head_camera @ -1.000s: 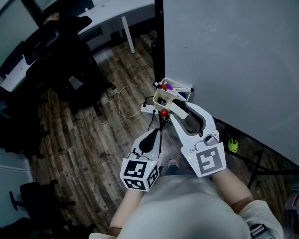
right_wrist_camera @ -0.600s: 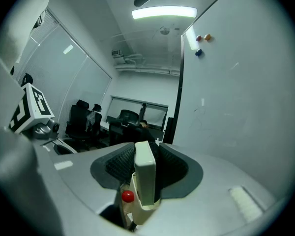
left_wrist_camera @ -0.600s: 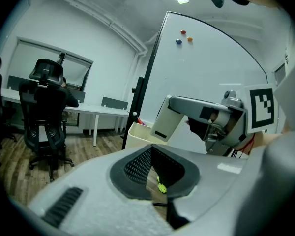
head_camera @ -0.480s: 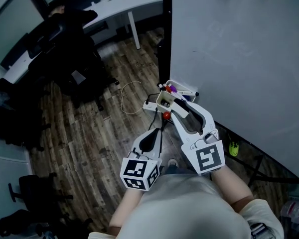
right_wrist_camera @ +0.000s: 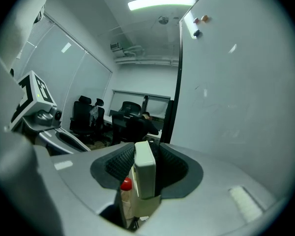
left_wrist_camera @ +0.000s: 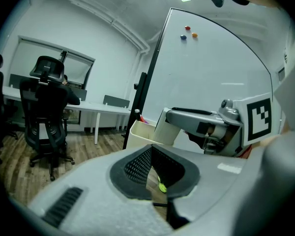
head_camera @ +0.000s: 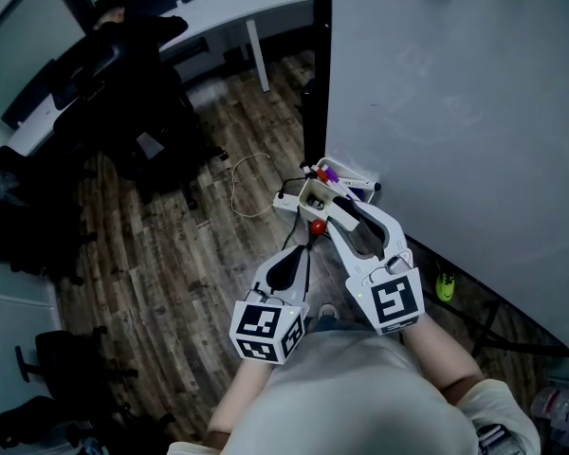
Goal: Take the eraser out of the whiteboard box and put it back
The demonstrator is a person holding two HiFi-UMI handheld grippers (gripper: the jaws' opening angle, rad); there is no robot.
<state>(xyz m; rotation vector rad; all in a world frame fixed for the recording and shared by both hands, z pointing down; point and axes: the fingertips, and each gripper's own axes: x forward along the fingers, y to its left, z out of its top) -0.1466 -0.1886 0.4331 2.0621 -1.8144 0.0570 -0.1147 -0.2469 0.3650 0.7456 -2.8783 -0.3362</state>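
A cream eraser (right_wrist_camera: 144, 173) stands on edge between the pads of my right gripper (right_wrist_camera: 145, 154), which is shut on it. In the head view the right gripper (head_camera: 314, 198) holds the eraser (head_camera: 310, 195) at the near-left rim of the white box (head_camera: 351, 175) fixed low on the whiteboard (head_camera: 455, 112); markers lie in the box. In the left gripper view the eraser (left_wrist_camera: 165, 127) shows just behind the box (left_wrist_camera: 139, 133). My left gripper (head_camera: 302, 247) hangs lower and nearer to me, its jaws shut on nothing (left_wrist_camera: 152, 152).
Black office chairs (head_camera: 123, 93) and a white desk (head_camera: 237, 8) stand at the far left. A thin cable (head_camera: 242, 192) loops on the wooden floor. A small green thing (head_camera: 444, 287) lies by the whiteboard's stand. A red knob (head_camera: 315, 226) shows under the right gripper.
My right gripper has sunk a little with the eraser still in it, staying by the box. The left gripper has barely moved.
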